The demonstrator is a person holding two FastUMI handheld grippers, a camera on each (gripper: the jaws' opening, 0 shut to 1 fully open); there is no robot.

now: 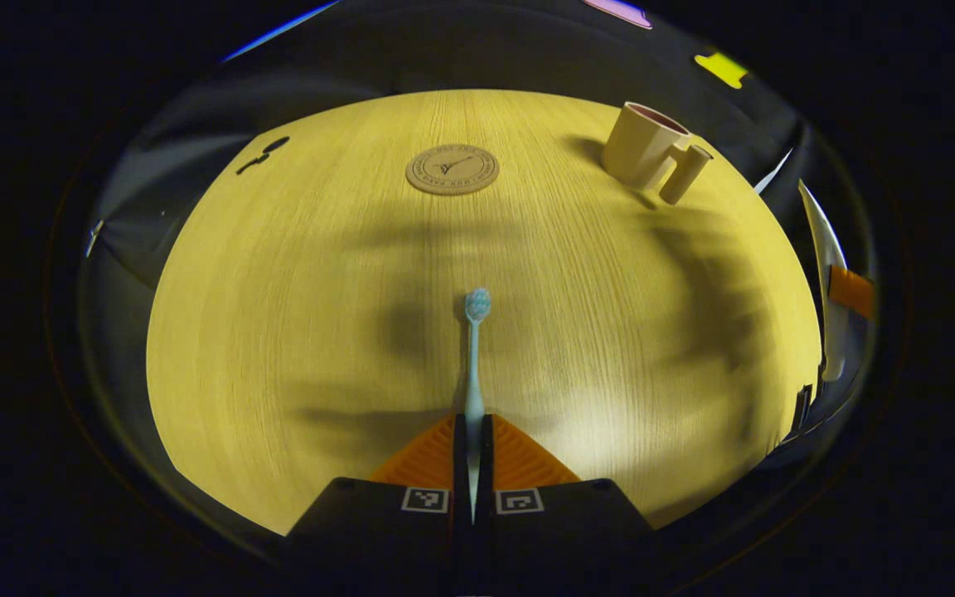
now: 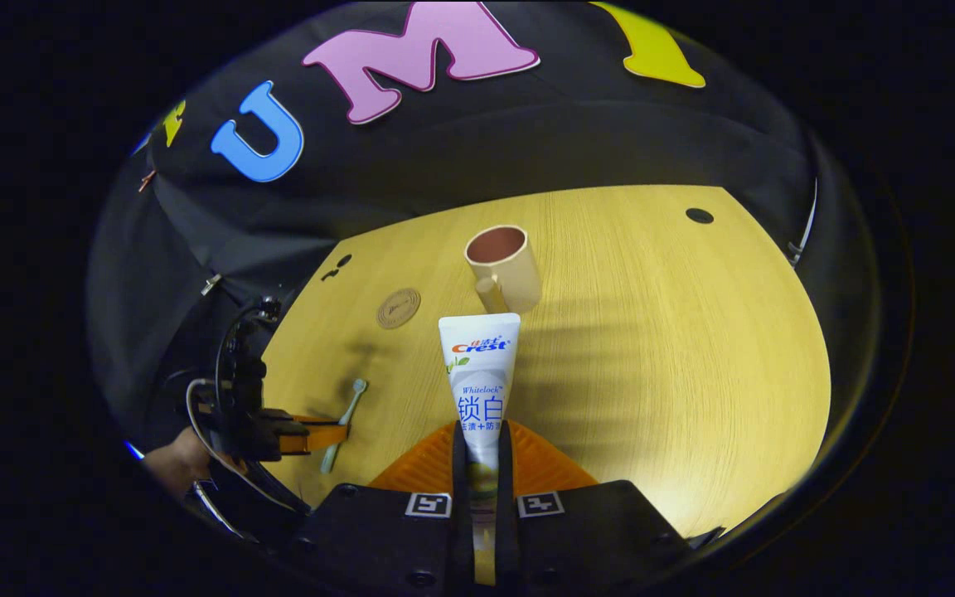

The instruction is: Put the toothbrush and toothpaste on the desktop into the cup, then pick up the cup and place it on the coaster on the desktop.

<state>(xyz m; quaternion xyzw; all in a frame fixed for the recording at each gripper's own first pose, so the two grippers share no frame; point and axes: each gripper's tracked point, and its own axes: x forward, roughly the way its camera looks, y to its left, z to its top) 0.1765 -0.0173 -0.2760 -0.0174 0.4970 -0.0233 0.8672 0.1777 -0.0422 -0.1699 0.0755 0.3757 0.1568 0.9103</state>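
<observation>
Nearest the lens in the left gripper view, the left gripper (image 1: pixel 473 452) is clenched on the handle of the toothbrush (image 1: pixel 475 365), both fingers pressing its slim pale blue shaft so that the brush points straight ahead over the desktop (image 1: pixel 278 332), its small head of blue and white bristles at the far end. Beyond it on the light wood-grain desktop lies the round coaster (image 1: pixel 453 170), a flat tan disc with a dark printed ring and emblem, and off to the right stands the cup (image 1: pixel 643 145), upright, cream outside and reddish brown inside, with a thick cylindrical handle facing the camera. In the right gripper view, the right gripper (image 2: pixel 483 456) grasps the toothpaste (image 2: pixel 480 373), both fingers squeezing the lower part of the white tube, whose wide crimped end points forward toward the cup (image 2: pixel 504 267). The coaster (image 2: pixel 399 308) sits left of the cup, apart from it. Farther left, the other gripper holds the toothbrush (image 2: pixel 343 423) just above the desktop (image 2: pixel 693 373), with a hand (image 2: pixel 175 460) behind it.
</observation>
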